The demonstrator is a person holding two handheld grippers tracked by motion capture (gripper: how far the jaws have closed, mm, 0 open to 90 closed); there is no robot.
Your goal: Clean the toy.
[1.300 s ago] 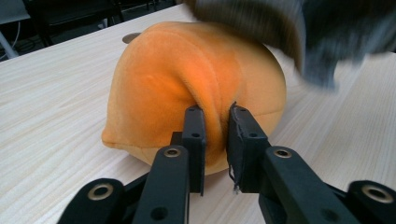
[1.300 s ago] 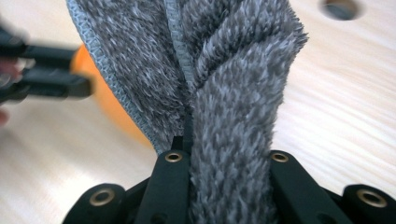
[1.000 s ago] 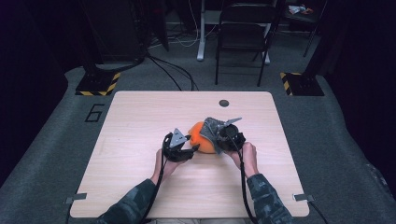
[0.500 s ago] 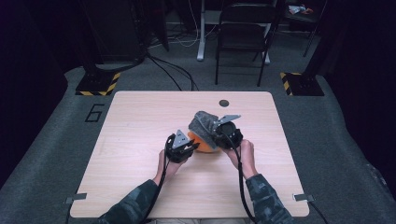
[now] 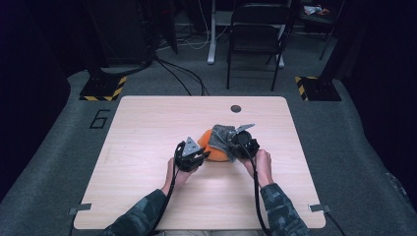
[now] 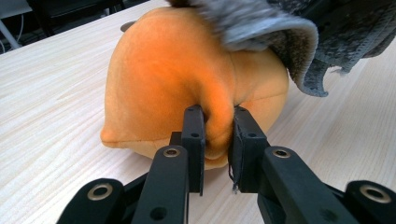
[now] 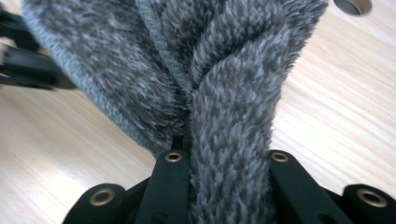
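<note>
- Left claw point(image 5: 200, 156), just left of the orange plush toy point(image 5: 215, 146): its jaws have just been closing and now pinch a fold of the toy's fabric between them
- Orange plush toy: resting on the pale wooden desk point(image 5: 142, 132), near the middle, with the grey fuzzy cloth point(image 5: 221, 136) draped over its right side
- Right claw point(image 5: 231, 147), just right of the toy: clamped tight on a bunched fold of the grey cloth, lifting it above the desk
</note>
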